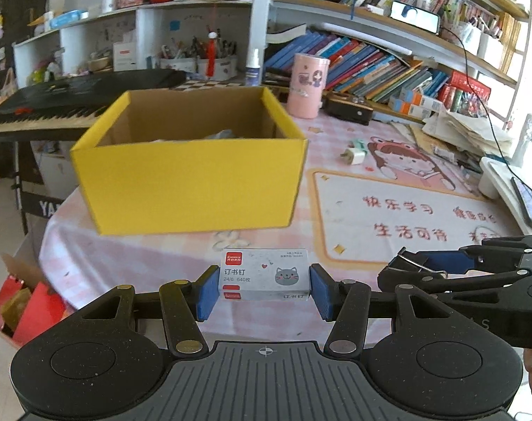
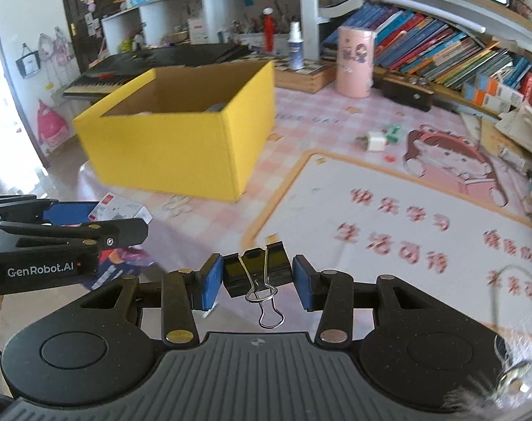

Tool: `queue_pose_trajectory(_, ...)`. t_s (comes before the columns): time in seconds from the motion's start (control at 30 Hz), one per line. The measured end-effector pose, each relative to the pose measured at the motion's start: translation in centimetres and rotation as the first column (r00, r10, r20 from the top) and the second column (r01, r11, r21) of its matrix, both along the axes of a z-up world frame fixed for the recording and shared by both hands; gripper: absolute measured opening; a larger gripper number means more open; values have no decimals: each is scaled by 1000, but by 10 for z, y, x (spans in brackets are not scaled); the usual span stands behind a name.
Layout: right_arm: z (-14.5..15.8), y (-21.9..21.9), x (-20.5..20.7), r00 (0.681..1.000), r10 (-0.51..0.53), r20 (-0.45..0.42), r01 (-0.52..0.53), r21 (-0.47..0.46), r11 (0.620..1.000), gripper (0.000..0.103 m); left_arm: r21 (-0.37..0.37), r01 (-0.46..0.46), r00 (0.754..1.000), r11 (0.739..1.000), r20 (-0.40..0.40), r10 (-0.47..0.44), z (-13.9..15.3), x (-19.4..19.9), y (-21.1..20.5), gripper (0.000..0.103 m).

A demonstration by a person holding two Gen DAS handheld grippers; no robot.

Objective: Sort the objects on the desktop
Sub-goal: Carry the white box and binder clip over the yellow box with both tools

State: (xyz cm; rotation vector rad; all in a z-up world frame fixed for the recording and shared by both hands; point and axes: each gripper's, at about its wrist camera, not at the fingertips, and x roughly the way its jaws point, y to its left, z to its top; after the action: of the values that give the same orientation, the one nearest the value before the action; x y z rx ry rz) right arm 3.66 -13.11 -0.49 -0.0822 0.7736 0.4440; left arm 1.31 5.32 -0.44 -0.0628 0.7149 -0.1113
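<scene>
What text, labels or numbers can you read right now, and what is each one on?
"订书钉", "24/6 640枚": staple box clamped in the left gripper; its red logo is too small.
"GenRobot.AI": side of the left gripper, right wrist view.
"快乐学习", "生活可待": table mat; other phrases cut off or blurred.
"YA...": keyboard stand, cut off.
Binder clip in the right gripper: no text.
Book spines: too small.
</scene>
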Motion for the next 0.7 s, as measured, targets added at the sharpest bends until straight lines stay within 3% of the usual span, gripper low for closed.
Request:
queue_pose_trajectory(0.37,2,37,-24,994,105,7,-105,-7,994,41,-8,-96,995,995,10,96,3,-33,32,53)
queue_pose_trajectory(0.7,7,49,-29,989,144,28,-143,-14,990,41,-8,-113,993,994,37,113,9,-36,40,53)
